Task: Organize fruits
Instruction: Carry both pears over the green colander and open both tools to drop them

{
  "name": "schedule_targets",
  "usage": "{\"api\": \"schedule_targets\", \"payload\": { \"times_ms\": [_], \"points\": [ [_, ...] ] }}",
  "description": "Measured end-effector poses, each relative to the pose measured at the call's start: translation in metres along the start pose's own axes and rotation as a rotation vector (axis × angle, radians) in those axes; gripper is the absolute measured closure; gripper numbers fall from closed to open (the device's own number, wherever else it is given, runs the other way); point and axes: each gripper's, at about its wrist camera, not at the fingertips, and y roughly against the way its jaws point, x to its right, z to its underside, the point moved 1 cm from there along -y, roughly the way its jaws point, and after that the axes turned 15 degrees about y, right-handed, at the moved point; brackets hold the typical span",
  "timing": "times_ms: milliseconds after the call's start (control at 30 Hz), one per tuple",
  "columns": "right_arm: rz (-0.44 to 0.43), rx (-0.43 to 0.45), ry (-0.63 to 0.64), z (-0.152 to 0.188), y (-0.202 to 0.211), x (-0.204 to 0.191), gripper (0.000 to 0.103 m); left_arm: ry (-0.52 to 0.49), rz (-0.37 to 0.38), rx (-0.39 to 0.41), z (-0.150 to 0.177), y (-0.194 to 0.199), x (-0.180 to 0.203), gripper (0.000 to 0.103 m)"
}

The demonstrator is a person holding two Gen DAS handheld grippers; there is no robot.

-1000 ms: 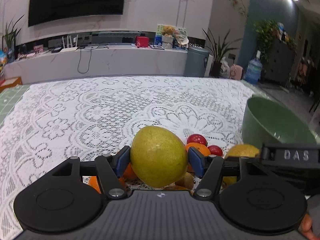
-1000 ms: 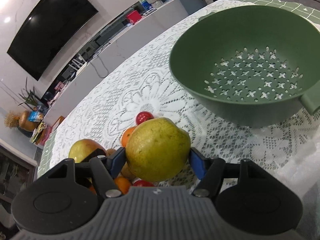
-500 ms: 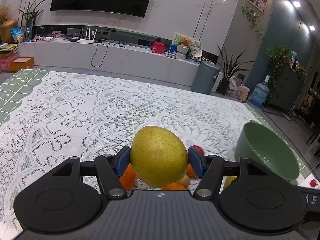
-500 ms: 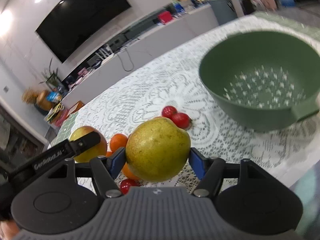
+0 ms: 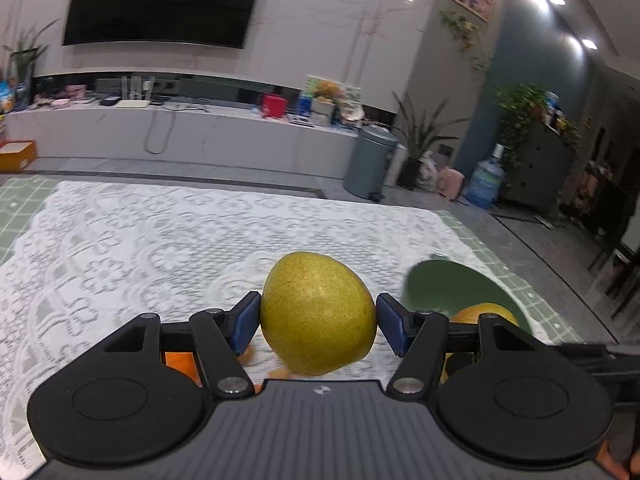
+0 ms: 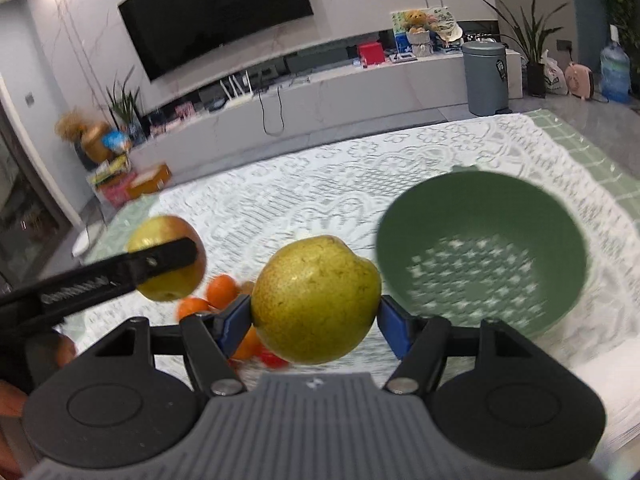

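Both pairs of jaws are clamped on fruit. Our left gripper [image 5: 318,318] pinches a yellow-green pear [image 5: 318,314] between its blue pads [image 5: 246,322], and our right gripper [image 6: 316,316] squeezes a second pear [image 6: 316,300] the same way.

We see the left pear as smooth and egg-shaped, finely speckled, narrowing slightly toward the top, held clear above the lace tablecloth [image 5: 140,248]. From the right wrist view the same fruit shows a reddish blush on one flank. The right pear is greener, dotted with darker flecks and dimpled at its crown.

A green colander bowl [image 6: 484,252] with star-shaped holes in its floor sits on the cloth just right of the right pear, blurred in this view. Below and between the two held pears lies a cluster of small oranges [image 6: 222,290], with something red [image 6: 272,359] peeking beneath the right pear. In the left wrist view the left gripper's body and the pear cover most of that pile, leaving only orange slivers visible.

Beyond the table we see a wall-mounted television [image 5: 160,2], a long white console [image 5: 180,132] crowded with small items, a grey pedal bin [image 5: 370,164], potted plants and a water jug [image 5: 485,184].
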Motion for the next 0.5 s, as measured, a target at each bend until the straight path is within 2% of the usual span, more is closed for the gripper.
{"api": "schedule_targets", "payload": {
  "times_ms": [267,500],
  "points": [
    [0.027,-0.12,0.175,-0.022,0.005,0.054,0.037,-0.076,0.083,-0.119,-0.003,-0.037,0.053,0.031],
    [0.049,-0.223,0.293,-0.027,-0.013,0.088,0.037,-0.159,0.105,-0.22,0.002,-0.075,0.088,0.031]
  ]
}}
